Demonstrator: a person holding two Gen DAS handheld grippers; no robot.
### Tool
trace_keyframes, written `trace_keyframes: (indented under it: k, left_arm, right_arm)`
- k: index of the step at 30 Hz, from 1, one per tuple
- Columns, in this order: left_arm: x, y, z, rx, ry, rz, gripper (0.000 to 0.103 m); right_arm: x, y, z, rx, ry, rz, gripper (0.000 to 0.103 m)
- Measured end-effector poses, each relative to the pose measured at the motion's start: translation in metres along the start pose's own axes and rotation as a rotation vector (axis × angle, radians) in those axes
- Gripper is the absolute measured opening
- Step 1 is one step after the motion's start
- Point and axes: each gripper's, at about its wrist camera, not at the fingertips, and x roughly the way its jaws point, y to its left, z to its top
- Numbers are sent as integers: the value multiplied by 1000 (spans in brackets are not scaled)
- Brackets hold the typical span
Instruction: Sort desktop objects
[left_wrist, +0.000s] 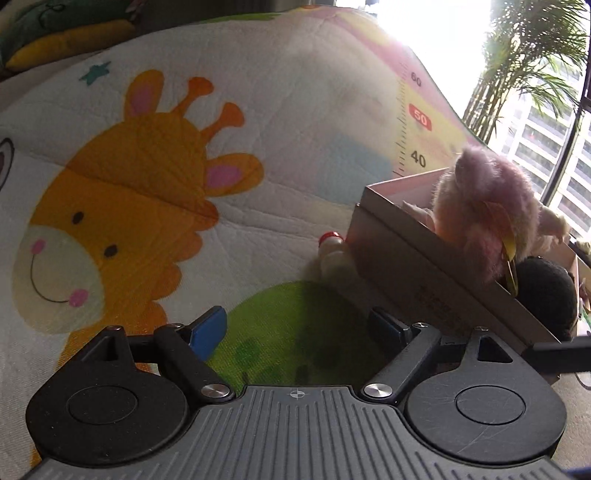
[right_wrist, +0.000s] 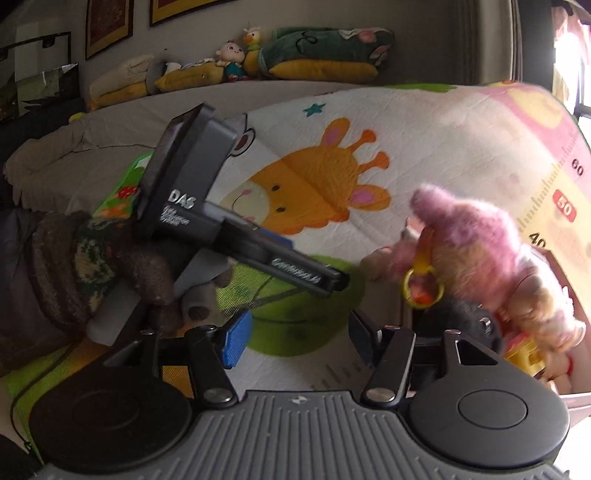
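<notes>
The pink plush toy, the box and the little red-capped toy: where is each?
Pink plush toy (left_wrist: 487, 206): left wrist view, on its fuzzy body.
Box (left_wrist: 413, 258): left wrist view, on its near side wall.
Red-capped toy (left_wrist: 330, 237): left wrist view, on its red cap, beside the box.

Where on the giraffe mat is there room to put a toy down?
The mat is bare across the giraffe picture and on to the number ruler. The green patch between the left gripper fingers is free too. It is crowded at the box, stuffed with the pink plush, with a small toy beside it.
</notes>
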Motion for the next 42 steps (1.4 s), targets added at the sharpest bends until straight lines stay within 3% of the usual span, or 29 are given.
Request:
trace_keyframes:
  k: [5,10,12,26,34,42]
  left_arm:
    - [13,-13,11,52,-19,1,73]
    - [29,-20,22,67,-18,-7,67]
    - [36,-24,25,79,-12,14,67]
    - [57,-38,26,173,-26,90,29]
    - [43,-40,17,172,-17,117,29]
    - [-14,-50,-24,104,26,83,29]
  right_arm:
    - [7,12,-20,37,66,41,62]
    - [10,13,-36,71,112,62,63]
    - [9,13,-39,79,115,68,63]
    - [5,9,-50,134,81,76,69]
    - [-7,-3,-61,167,61,55,69]
    - [-28,-30,-80,220,42,-13,69]
